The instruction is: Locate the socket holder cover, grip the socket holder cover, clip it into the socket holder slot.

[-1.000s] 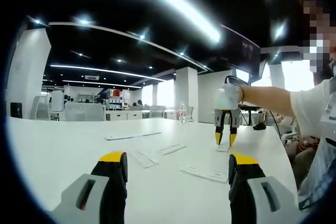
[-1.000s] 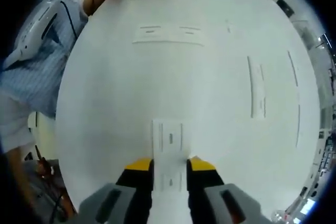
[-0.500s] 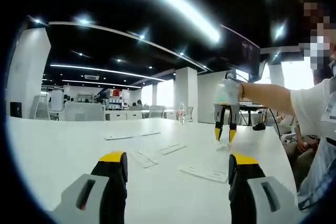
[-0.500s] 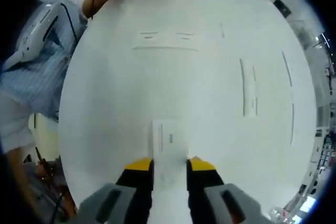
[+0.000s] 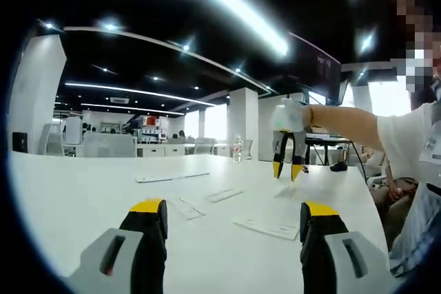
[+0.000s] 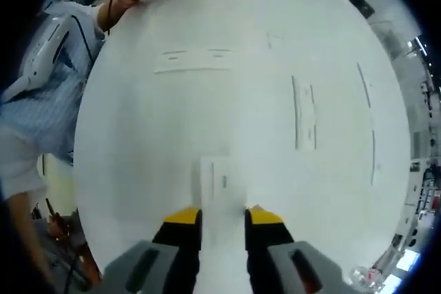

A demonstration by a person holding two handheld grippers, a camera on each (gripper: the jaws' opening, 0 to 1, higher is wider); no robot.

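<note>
Two grippers, both yellow-tipped. Right gripper (image 6: 223, 217) above the white table (image 6: 138, 191), jaws clamped on one white socket holder cover (image 6: 221, 182); also visible in the left gripper view (image 5: 283, 172), raised clear of the tabletop, though the cover itself too small to make out there. Left gripper (image 5: 233, 213) low over the table, jaws wide apart, nothing between them.

Cover a flat rectangular strip, long axis running straight out along the jaws and away from them, far end free above the table. One small dark mark near its middle; unreadable.

Four other white flat pieces counted on the table in the right gripper view: a long socket holder (image 6: 192, 60) with two slots, lying crosswise far ahead; a second strip (image 6: 304, 112) to the right, lengthwise; two thinner pieces (image 6: 363, 85) and (image 6: 375, 148) farther right. No legible brand or writing on any.

One water bottle (image 5: 238, 149) at the far table edge.
</note>
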